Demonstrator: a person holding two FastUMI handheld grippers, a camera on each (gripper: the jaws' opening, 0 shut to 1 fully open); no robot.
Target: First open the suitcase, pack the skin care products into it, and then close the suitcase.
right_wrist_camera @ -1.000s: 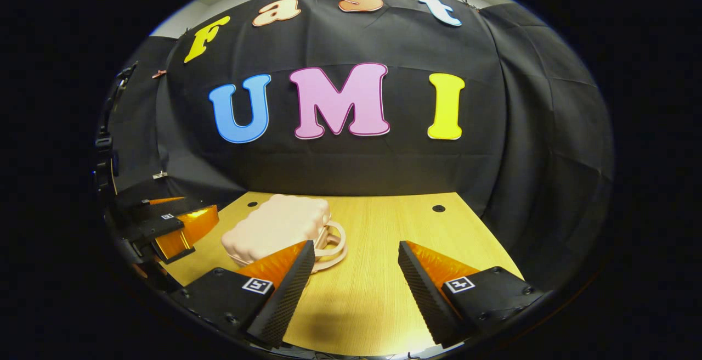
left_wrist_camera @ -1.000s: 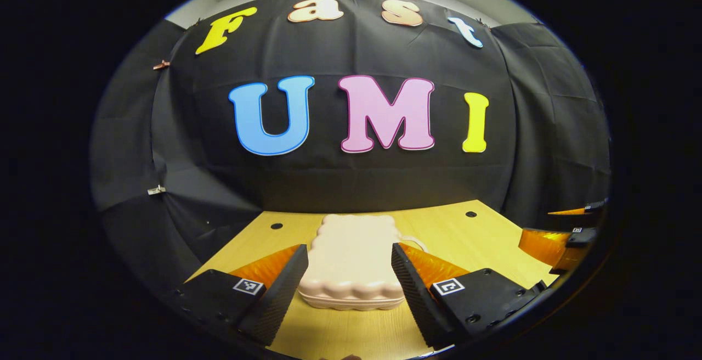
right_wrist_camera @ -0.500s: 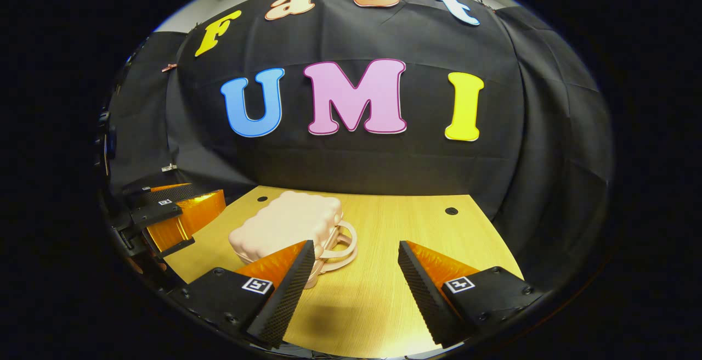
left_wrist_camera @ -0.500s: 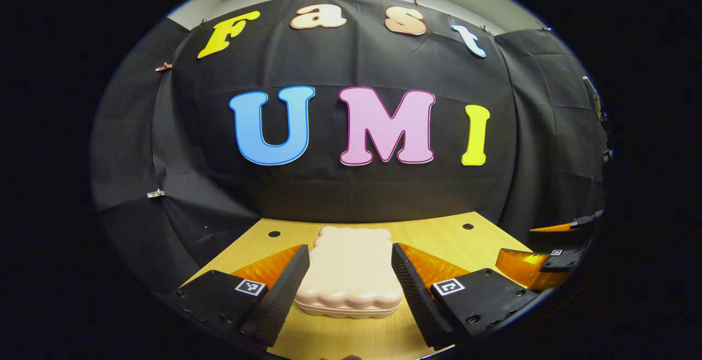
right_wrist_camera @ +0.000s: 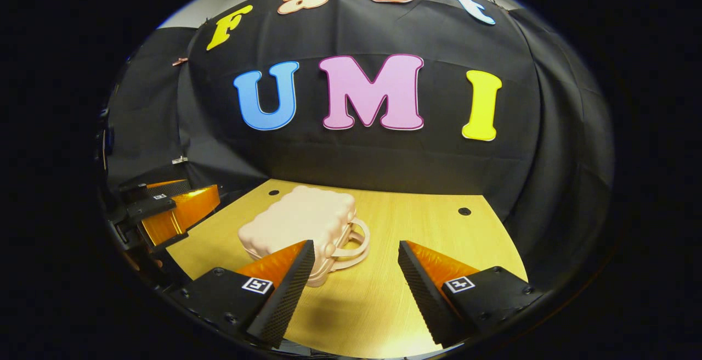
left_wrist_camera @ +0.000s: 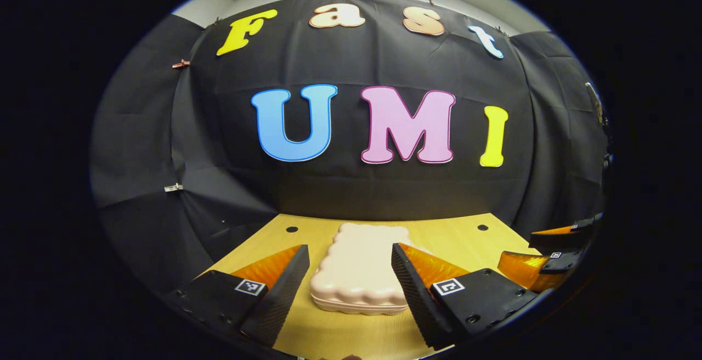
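The wooden table [left_wrist_camera: 460, 239] carries two small round holes near its far edge, one to each side [left_wrist_camera: 292, 229] [left_wrist_camera: 482, 228]; the black cloth wall [left_wrist_camera: 351, 195] stands directly behind that edge and closes off the sides. The one task item found on the table is the pale pink suitcase [left_wrist_camera: 359, 269], lying flat with its lid closed; no skin care products could be identified. In the left gripper view the left gripper [left_wrist_camera: 351, 280] is spread wide, holding nothing, with the suitcase lying between and ahead of its two fingers; the right finger overlaps the case's right edge in the picture, but contact cannot be confirmed, and a clear strip of table separates the left finger from the case. At the right margin of that view the right gripper [left_wrist_camera: 554, 250] appears, well apart from the suitcase. In the right gripper view the right gripper [right_wrist_camera: 356, 283] is likewise parted and empty; the suitcase [right_wrist_camera: 299, 223] sits ahead and to the left, its looped handle [right_wrist_camera: 354, 245] pointing toward the open table, and the gripper's left finger covers the case's near corner. The left gripper [right_wrist_camera: 170, 214] shows at the left margin there, beyond the case. Bare table lies open to the right of the suitcase as far as the right-hand edge; the near edge runs beneath the fingers
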